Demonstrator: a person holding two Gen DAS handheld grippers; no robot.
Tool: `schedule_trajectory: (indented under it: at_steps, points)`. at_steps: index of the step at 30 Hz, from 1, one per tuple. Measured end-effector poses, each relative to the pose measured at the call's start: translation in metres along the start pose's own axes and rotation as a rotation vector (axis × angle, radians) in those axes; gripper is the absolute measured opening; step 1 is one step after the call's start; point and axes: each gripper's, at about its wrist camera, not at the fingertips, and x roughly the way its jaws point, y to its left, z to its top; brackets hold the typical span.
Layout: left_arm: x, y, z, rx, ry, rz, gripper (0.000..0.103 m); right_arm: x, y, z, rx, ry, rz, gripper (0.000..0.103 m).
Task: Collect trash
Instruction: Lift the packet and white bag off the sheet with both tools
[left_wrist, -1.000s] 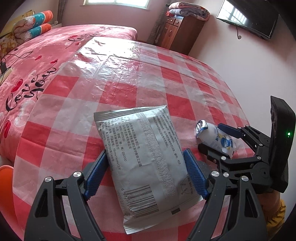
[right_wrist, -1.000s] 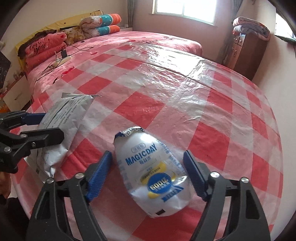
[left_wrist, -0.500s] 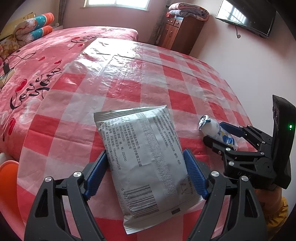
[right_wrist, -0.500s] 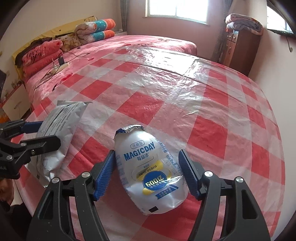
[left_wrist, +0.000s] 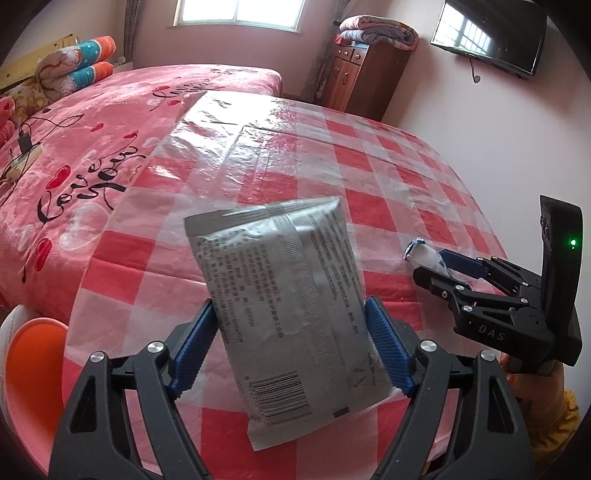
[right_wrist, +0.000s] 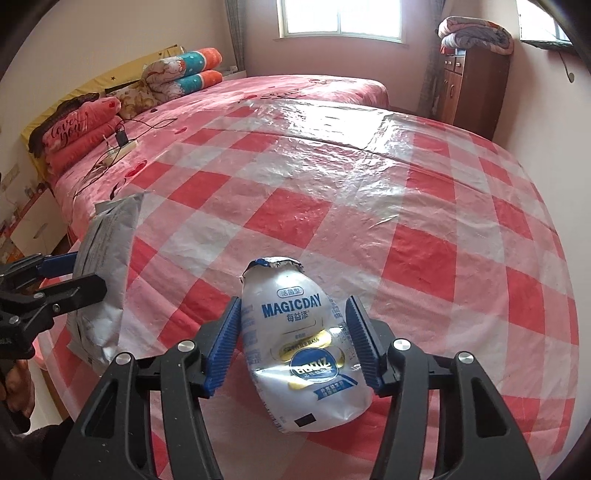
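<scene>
We have the grey snack bag (left_wrist: 291, 306) pinched between the blue pads of our left tool (left_wrist: 291, 350), closed in on its sides, the bag tilted up off the checked surface (left_wrist: 332, 155). Our right tool (right_wrist: 293, 343) is likewise shut against the crushed MAGICDAY drink bottle (right_wrist: 303, 343), which looks raised too. We judge the pick-up step is done for both pieces. Next comes carrying them to a bin; the orange container (left_wrist: 33, 354) at lower left may be it, though we cannot tell.
</scene>
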Motion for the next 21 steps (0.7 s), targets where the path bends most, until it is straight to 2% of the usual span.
schedule_trajectory:
  at_steps: [3, 10, 14, 18, 21]
  points:
    - [-0.002, 0.003, -0.002, -0.003, 0.0, 0.003, 0.079, 0.002, 0.002, -0.001, 0.001, 0.007, -0.006, 0.061]
    - [-0.004, 0.006, -0.006, 0.001, 0.003, 0.002, 0.079, 0.011, 0.011, -0.002, -0.032, 0.03, -0.015, 0.079]
    - [-0.003, 0.007, -0.01, 0.007, 0.013, 0.0, 0.079, 0.012, 0.015, -0.003, -0.05, 0.037, -0.038, 0.078]
    - [0.002, 0.011, -0.014, -0.002, 0.039, -0.002, 0.079, 0.01, 0.015, -0.004, -0.045, 0.028, -0.056, 0.065]
    - [0.003, 0.014, -0.017, -0.008, 0.04, -0.011, 0.079, 0.009, 0.016, -0.006, -0.045, 0.024, -0.062, 0.064]
